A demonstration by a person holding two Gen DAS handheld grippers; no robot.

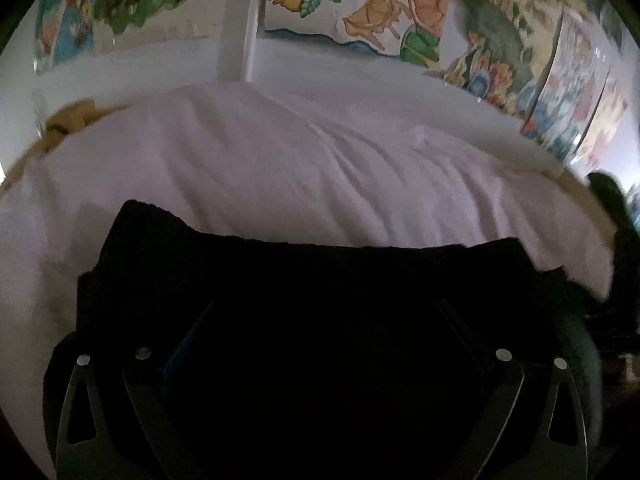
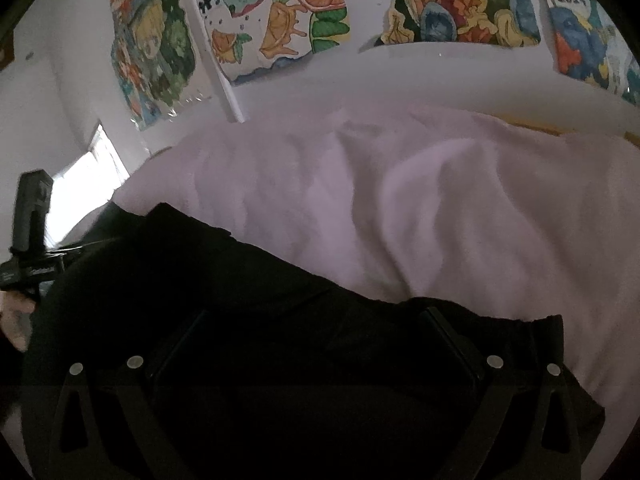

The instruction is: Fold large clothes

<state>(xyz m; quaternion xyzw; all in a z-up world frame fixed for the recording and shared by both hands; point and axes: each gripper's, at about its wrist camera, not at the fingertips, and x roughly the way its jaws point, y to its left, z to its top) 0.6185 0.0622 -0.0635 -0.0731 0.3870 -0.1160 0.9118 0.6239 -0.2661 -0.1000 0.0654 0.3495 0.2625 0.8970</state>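
Both hand-held grippers (image 1: 324, 308) (image 2: 316, 316) hang spread above the black garment (image 1: 280, 264).

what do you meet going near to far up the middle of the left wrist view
fingers → black garment → pale sheet → white wall → fruit painting

A: Count?

B: One black garment (image 1: 320, 280), lying at the near edge of the bed (image 1: 280, 168). One pale lilac sheet (image 2: 440, 208) over it.

A: Tools?

B: Two. Left tool (image 1: 320, 320), right tool (image 2: 316, 328). Jaw state unreadable, too dark.

A: Wall?

B: At least four colourful paintings (image 2: 276, 20) in the right wrist view. Edges blur, so no firm total.
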